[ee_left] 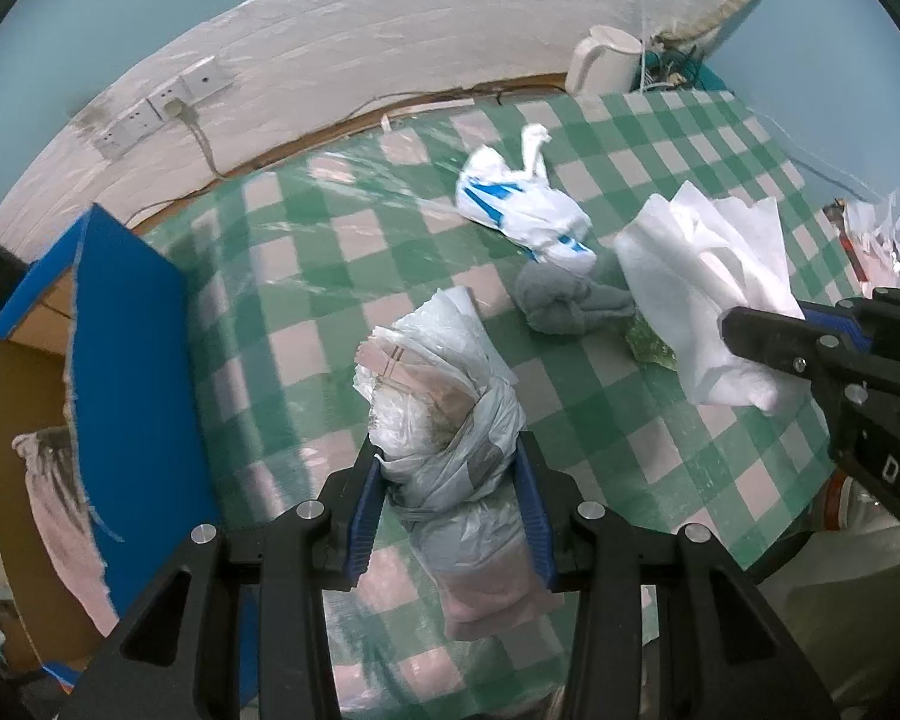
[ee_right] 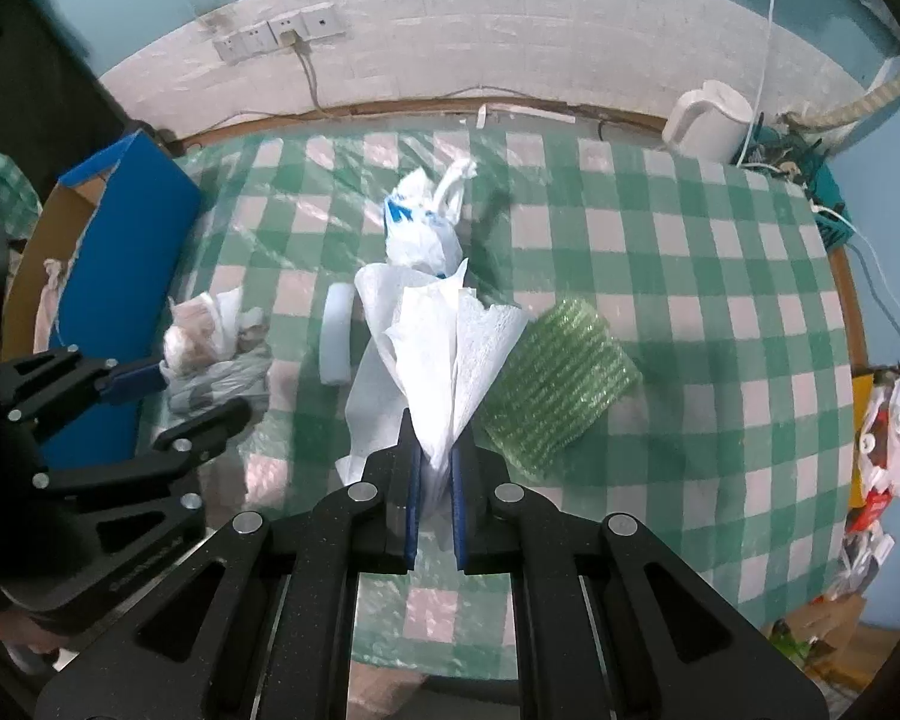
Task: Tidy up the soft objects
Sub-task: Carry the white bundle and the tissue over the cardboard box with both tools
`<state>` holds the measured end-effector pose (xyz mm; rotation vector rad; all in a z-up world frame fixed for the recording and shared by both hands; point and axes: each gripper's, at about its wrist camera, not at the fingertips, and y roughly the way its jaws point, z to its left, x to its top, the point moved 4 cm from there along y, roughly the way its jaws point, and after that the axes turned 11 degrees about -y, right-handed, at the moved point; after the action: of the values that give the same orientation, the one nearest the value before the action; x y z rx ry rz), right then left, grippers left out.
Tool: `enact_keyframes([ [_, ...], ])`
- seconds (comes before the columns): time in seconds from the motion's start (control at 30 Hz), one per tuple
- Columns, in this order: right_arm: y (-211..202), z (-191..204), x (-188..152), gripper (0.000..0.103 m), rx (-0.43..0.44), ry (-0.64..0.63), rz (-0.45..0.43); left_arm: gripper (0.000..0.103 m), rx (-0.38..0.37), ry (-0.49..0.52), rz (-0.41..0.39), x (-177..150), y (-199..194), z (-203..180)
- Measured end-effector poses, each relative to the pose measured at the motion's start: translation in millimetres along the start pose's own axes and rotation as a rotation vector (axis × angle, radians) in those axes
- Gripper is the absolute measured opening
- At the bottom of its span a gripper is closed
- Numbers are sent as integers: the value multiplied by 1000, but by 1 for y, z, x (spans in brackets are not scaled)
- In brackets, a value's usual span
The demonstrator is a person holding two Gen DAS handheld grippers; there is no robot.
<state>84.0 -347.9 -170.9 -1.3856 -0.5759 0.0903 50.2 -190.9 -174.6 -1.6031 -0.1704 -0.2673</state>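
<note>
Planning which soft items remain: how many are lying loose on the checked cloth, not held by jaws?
4: the white-blue bag, grey cloth, green bubble wrap, white foam piece. Others may be hidden.

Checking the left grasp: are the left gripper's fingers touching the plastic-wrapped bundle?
Touching. In the left wrist view, both blue fingers press against the sides of the plastic-wrapped bundle, with no gap showing.

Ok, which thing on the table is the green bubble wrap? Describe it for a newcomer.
Start at the green-checked tablecloth. Just right of the white paper gripped by the right tongs lies the green bubble wrap: the only translucent green, bumpy sheet; its neighbours are white or grey.
</note>
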Motion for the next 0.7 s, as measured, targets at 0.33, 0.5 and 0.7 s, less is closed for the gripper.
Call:
enact_keyframes([
  [0.33, -8, 15, 18, 7, -6, -17, -27, 42, 3, -32, -48, 2, -21, 28],
  [0.5, -12, 26, 25, 7, -5, -32, -37, 42, 15, -50, -77, 6, -35, 46],
  [0.7, -19, 40, 38, 7, 2, -50, -58, 42, 24, -78, -123, 12, -53, 64],
])
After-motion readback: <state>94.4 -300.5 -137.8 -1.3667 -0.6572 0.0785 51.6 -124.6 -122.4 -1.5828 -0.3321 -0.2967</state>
